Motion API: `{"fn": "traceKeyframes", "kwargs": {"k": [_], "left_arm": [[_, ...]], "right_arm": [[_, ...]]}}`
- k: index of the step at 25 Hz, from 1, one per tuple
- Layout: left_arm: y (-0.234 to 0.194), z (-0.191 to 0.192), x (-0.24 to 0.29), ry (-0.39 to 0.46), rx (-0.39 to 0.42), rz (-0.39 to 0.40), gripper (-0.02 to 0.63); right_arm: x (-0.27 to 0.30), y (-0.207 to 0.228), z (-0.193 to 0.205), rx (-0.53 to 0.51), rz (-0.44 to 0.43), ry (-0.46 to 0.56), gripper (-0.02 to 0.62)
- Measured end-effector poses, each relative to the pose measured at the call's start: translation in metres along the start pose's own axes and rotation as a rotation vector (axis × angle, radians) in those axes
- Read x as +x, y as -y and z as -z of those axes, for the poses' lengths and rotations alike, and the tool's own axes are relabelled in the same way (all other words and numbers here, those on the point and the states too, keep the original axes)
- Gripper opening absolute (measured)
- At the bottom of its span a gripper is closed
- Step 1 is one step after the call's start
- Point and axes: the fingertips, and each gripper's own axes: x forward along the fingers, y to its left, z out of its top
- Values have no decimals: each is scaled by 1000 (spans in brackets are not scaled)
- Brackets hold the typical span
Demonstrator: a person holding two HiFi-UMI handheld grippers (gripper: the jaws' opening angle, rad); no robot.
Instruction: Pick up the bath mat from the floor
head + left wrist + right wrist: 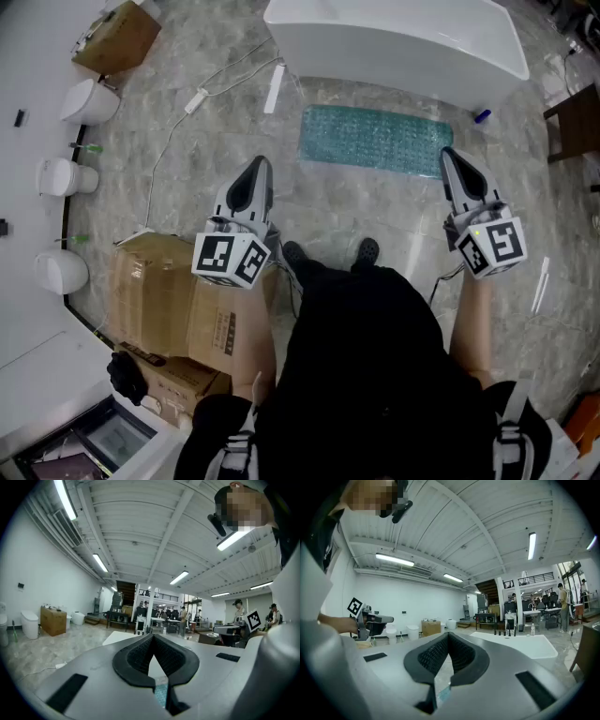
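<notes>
Teal nubbly rectangular bath mat (375,141) flat on grey marble floor (356,216), just before white bathtub (394,42). Long axis left-right, ahead of and below both grippers. Right gripper (457,173) above mat's right end, nearer; left gripper (253,183) off left end. Both closed tight, empty.

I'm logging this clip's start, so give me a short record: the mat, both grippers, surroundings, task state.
bath mat: teal, flat on the floor beside the white bathtub
left gripper: jaws together, empty, held level, clear of the mat
right gripper: jaws together, empty, held level, not touching the mat
surroundings: cardboard boxes at the person's left, white cable on the floor
task state: mat not yet picked up
</notes>
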Motion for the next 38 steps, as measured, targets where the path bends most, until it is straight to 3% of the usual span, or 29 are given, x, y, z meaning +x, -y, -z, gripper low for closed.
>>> {"fn": "traceKeyframes", "kwargs": {"k": [21, 33, 38], "left_arm": [[31, 13, 16, -41, -1, -18, 9], [-11, 19, 40, -70, -7, -5, 9], [-48, 28, 73, -70, -55, -1, 9]], "right_arm": [[-26, 30, 23, 66, 21, 6, 12], [24, 28, 32, 106, 44, -27, 12], [67, 28, 31, 79, 35, -58, 13]]}}
